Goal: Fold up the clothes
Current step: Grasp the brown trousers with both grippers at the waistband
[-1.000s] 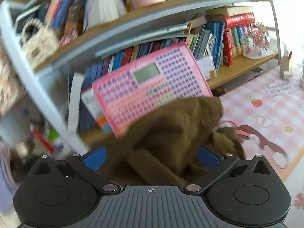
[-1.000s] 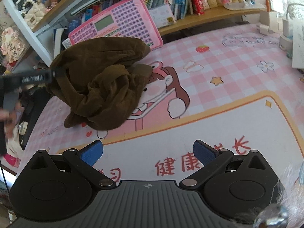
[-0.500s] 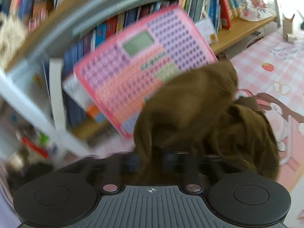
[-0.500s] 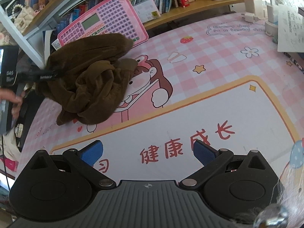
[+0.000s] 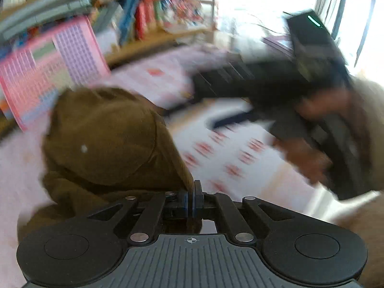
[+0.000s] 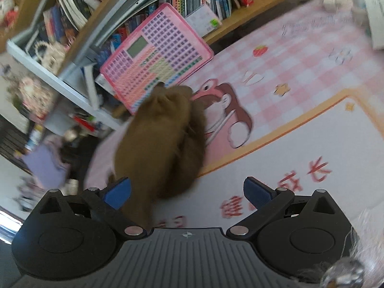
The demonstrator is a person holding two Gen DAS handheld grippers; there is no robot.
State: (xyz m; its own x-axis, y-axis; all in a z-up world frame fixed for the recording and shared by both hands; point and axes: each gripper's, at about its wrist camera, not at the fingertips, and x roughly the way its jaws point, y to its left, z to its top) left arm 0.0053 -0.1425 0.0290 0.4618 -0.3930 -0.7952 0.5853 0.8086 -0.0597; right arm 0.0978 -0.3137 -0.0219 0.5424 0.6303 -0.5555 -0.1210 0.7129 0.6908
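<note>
A crumpled brown garment (image 5: 108, 139) lies on the pink cartoon mat (image 6: 300, 55). My left gripper (image 5: 192, 198) is shut, and a fold of the brown cloth runs right into its closed blue pads. The left wrist view is blurred by motion. In the right wrist view the garment (image 6: 163, 139) stretches from the pink board toward me. Its near end reaches between the fingers of my right gripper (image 6: 187, 192), close to the left blue pad (image 6: 118, 192). That gripper is open and grips nothing. In the left wrist view the right gripper (image 5: 264, 91) and a hand (image 5: 309, 160) show at the right.
A pink toy keyboard board (image 6: 156, 57) leans against a bookshelf (image 6: 100, 31) packed with books along the far side. The mat's white panel with red characters (image 6: 300, 175) is near the right gripper. Clutter sits off the table's left edge (image 6: 48, 163).
My left gripper closed on the brown garment and swung to the right, dragging the cloth toward the right gripper. The right view tilted; its gripper stayed open.
</note>
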